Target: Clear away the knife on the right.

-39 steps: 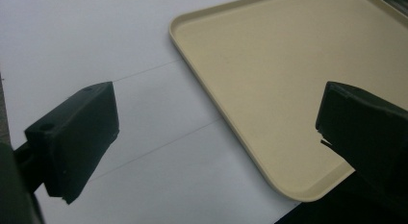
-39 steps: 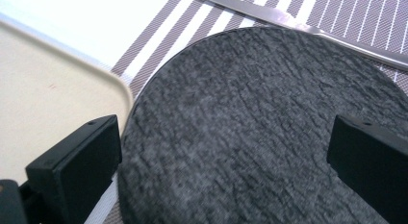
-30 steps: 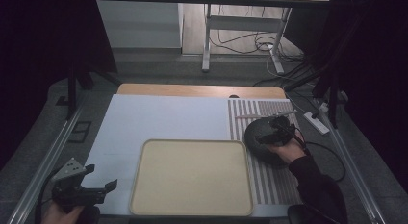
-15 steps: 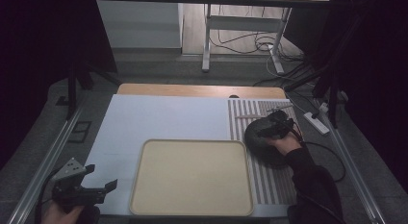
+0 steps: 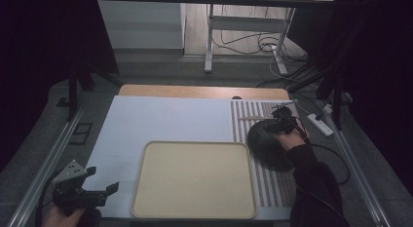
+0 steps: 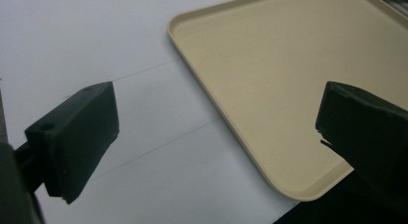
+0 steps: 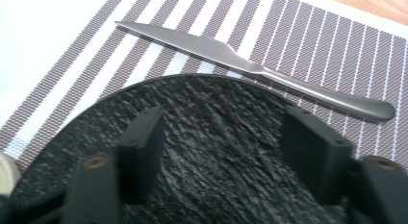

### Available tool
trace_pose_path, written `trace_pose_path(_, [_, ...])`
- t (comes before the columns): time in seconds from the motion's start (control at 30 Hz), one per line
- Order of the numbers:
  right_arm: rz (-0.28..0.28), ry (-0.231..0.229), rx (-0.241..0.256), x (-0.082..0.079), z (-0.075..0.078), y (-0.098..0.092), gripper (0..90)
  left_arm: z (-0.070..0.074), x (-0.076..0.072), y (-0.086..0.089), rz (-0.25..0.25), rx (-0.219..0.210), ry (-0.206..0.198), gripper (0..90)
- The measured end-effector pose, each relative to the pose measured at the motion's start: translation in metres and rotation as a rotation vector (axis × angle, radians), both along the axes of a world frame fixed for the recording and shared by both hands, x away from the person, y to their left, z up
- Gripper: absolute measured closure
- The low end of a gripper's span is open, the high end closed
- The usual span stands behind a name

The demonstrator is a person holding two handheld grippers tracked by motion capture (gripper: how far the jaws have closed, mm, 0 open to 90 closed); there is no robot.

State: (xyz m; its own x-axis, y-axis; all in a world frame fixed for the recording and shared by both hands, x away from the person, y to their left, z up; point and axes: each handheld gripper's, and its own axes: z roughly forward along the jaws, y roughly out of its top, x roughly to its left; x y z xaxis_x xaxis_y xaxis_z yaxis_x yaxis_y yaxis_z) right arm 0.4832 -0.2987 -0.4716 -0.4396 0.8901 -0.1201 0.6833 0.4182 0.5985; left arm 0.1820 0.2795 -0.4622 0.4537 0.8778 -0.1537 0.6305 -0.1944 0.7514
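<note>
A beige tray lies near the table's front edge, and its near corner appears in the left gripper view. My left gripper hovers open at the front left, just left of the tray, jaws wide apart with nothing between them. A round black slate plate rests on the striped placemat to the right. My right gripper is over the plate's far edge, open, its jaws above the dark surface. A steel table knife lies on the mat just beyond the plate.
A pale sheet covers most of the table, with a wooden strip at the far edge. Metal rails run along both sides. A cable trails from the right gripper off the right side. Desk legs and cords stand on the floor beyond.
My right gripper has moved forward, away from the person, from the plate's middle to its far edge near the knife. The left gripper has stayed put.
</note>
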Motion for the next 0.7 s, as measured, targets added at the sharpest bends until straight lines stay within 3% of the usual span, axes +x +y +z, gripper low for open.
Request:
trace_pose_path(0.03, [0.014, 0.013, 0.007, 0.004, 0.001, -0.002, 49.9, 0.000, 0.000, 0.000, 0.000, 0.000, 0.000, 2.3])
trace_pose_path(0.37, [0.055, 0.058, 0.013, 0.020, 0.002, -0.007, 89.3, 0.000, 0.000, 0.000, -0.002, 0.002, 0.002, 2.3])
trace_pose_path(0.7, [0.002, 0.055, 0.024, 0.045, -0.001, -0.017, 89.9, 0.000, 0.001, 0.000, -0.002, -0.001, 0.004, 2.4])
